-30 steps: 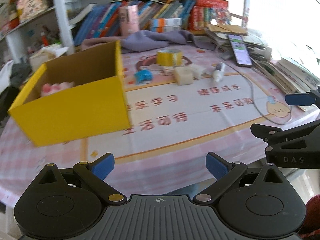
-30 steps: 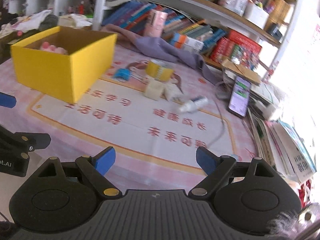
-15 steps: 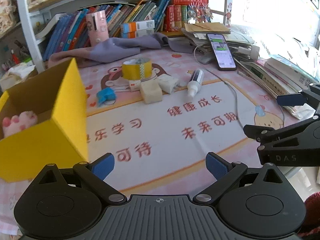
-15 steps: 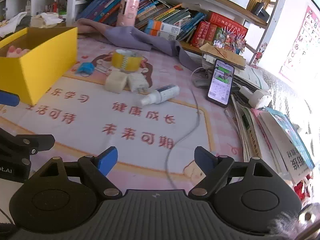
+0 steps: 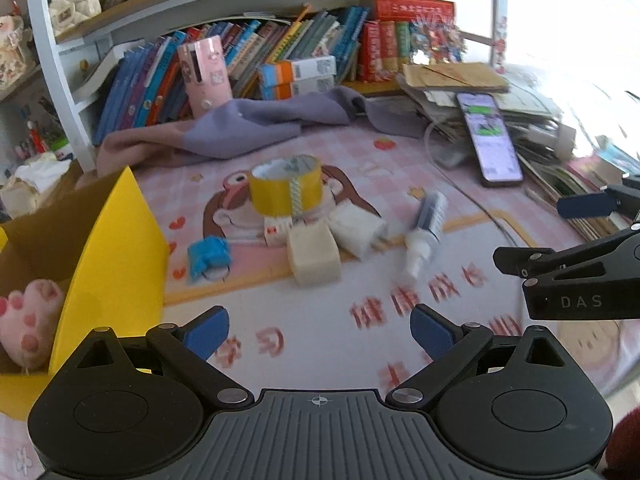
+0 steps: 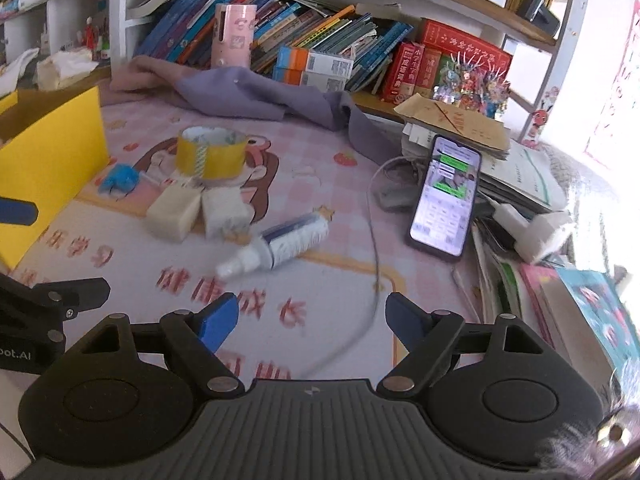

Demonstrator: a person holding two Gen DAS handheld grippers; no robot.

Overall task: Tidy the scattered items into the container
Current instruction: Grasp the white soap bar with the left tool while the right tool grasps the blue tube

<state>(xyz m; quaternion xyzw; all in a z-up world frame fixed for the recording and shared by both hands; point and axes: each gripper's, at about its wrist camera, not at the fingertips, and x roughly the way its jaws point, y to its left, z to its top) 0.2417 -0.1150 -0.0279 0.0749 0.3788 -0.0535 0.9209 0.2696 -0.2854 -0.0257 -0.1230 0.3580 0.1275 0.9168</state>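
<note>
Both grippers are empty, the left gripper [image 5: 320, 330] spread, the right gripper [image 6: 312, 320] closing; centre it over the spray bottle [image 6: 280, 242] mid-frame before clamping.

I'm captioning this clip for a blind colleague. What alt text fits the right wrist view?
The right gripper, nothing between its closing jaws, points over a pink mat at a white spray bottle lying on its side. Beyond lie two pale blocks, a yellow tape roll and a small blue item; a yellow box stands left, a lit phone right.
</note>
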